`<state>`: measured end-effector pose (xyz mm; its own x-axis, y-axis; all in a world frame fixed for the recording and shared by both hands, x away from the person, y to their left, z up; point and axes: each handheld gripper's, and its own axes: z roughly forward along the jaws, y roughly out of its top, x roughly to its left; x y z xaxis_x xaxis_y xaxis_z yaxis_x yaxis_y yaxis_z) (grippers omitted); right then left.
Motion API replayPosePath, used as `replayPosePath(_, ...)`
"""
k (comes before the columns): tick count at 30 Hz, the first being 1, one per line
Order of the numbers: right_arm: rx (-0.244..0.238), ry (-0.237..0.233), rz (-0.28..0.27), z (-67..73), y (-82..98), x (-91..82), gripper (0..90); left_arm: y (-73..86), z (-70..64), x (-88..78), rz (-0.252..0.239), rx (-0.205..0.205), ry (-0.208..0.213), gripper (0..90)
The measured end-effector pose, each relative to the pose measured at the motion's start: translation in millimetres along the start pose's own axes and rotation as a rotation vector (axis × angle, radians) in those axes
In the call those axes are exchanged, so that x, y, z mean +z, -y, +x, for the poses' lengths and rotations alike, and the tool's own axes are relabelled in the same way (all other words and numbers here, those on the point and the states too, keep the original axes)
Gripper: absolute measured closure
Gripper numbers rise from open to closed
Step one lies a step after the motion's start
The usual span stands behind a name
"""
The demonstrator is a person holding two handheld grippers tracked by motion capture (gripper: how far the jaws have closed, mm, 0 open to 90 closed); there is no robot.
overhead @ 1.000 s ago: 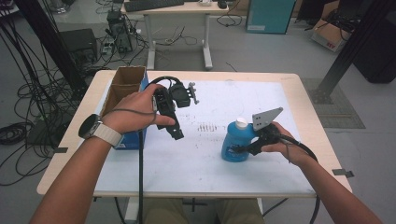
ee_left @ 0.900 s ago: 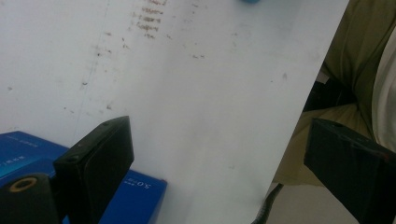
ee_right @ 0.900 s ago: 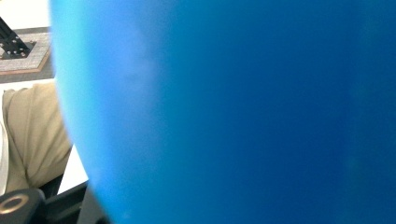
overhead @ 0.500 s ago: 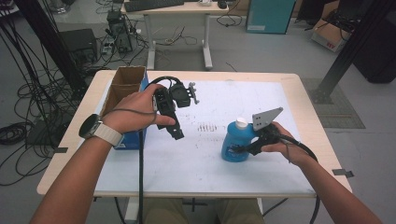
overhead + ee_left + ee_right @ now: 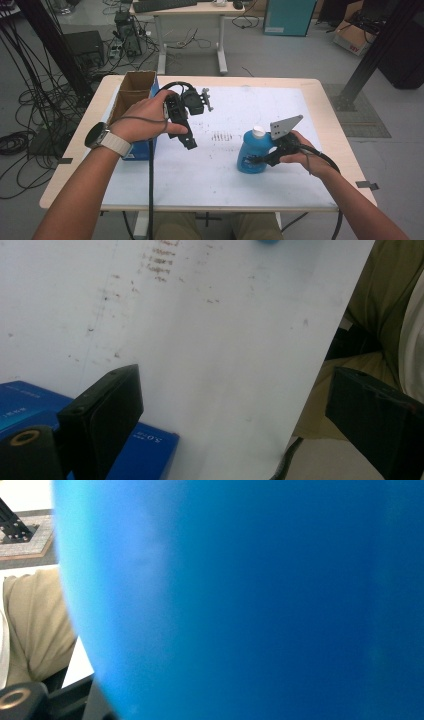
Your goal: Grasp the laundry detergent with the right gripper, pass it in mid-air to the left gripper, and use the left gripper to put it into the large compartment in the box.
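The right gripper (image 5: 260, 159) is clamped on the blue bottle (image 5: 251, 152) with the white cap, which stands upright on the white table top (image 5: 280, 190), well right of the cardboard box (image 5: 131, 95). Just beside that box, the left gripper (image 5: 189, 141) hangs with jaws spread wide, nothing between them.

Sitting mid-frame: wooden table (image 5: 327, 107), light rim showing around a white sheet (image 5: 215, 165) covering most of the top. Standing upright on the sheet, right of centre: blue bottle (image 5: 251, 152) with white cap. Resting at the left edge, partly on the sheet: open cardboard box (image 5: 131, 89) with blue sides, blue corner also showing in the left gripper view (image 5: 145, 450). Lying between box and bottle: patch of small dark marks (image 5: 221, 135).
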<state>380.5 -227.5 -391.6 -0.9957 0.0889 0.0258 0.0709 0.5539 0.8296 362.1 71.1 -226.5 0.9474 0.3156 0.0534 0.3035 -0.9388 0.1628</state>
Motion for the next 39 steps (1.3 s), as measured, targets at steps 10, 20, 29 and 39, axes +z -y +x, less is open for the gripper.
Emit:
replayPosePath(10,0.000,0.001,0.001,0.0,0.0,-0.1,43.8,0.1,1.2,-1.4,0.018,0.015,0.003,8.7)
replayPosePath(20,0.000,0.003,-0.002,0.2,0.3,-0.1,43.8,1.6,0.5,0.0,-0.002,-0.004,-0.001,8.7)
replayPosePath(29,0.001,0.003,-0.002,0.3,0.3,0.0,43.9,2.8,0.9,-0.1,-0.005,-0.006,-0.003,8.7)
replayPosePath(39,0.001,0.002,-0.007,0.2,0.6,0.0,43.9,4.3,0.3,-0.6,-0.003,-0.009,-0.002,8.7)
